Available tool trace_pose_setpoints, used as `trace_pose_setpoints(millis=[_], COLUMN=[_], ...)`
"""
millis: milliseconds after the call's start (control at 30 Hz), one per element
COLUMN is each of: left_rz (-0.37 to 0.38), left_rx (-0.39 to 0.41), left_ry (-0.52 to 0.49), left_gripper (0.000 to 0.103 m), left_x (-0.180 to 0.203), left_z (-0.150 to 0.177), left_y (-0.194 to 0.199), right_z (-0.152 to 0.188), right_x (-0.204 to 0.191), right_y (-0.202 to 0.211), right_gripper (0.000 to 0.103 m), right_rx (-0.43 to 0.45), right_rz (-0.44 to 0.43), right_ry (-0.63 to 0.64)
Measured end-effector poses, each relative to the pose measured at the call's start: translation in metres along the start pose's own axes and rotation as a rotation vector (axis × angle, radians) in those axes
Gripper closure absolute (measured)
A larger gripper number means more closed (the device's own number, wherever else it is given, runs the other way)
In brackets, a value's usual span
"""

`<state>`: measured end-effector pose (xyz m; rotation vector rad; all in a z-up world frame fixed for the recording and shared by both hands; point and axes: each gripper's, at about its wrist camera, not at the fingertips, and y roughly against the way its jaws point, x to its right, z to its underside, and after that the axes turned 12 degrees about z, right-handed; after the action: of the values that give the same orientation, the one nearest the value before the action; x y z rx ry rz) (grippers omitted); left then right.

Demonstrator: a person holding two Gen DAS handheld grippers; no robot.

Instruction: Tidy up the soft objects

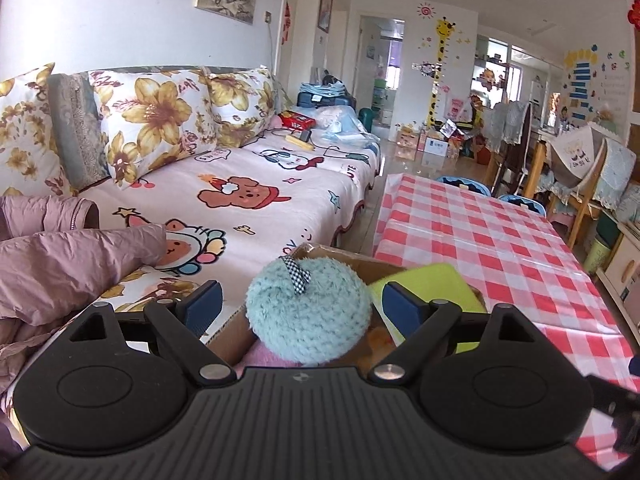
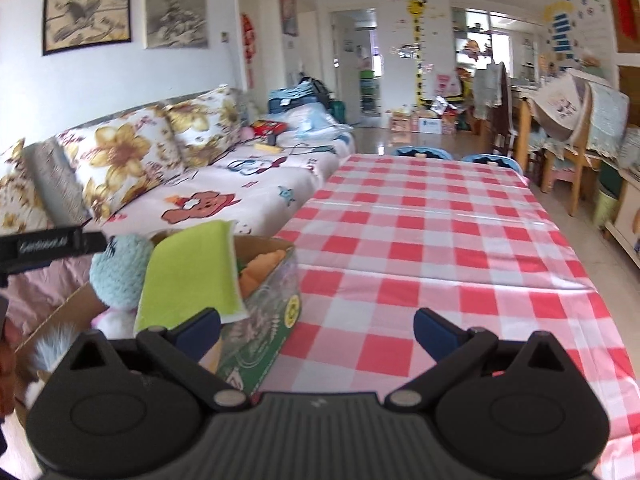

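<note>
Both grippers are spread wide and empty. The left gripper [image 1: 299, 304] hovers around the teal plush ball [image 1: 308, 312] resting in the cardboard box [image 2: 264, 320]; the right gripper [image 2: 316, 330] waits over the checked tablecloth [image 2: 420, 240]. Packing looks nearly finished; next, I'd guess, tucking the green cloth [image 2: 188, 272] down

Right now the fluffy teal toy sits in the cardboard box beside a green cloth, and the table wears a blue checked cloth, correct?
Not quite: the tablecloth is red and white checked, as the right wrist view shows. The teal toy does sit in the cardboard box beside the green cloth.
</note>
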<state>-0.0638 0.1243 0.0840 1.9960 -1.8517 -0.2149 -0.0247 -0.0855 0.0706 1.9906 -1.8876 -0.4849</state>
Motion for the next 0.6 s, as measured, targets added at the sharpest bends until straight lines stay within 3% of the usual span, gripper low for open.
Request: trace_pose_setpoints(millis=[600], left_rz=[0.061], left_rx=[-0.03], left_ry=[-0.139], left_gripper=[0.0], left_x=[0.027], left_z=[0.032], left_y=[0.045], right_z=[0.012], right_x=[0.023], right_y=[0.038], right_gripper=[0.001], right_rx=[0.012], right_rz=[0.037], right_ry=[-0.088])
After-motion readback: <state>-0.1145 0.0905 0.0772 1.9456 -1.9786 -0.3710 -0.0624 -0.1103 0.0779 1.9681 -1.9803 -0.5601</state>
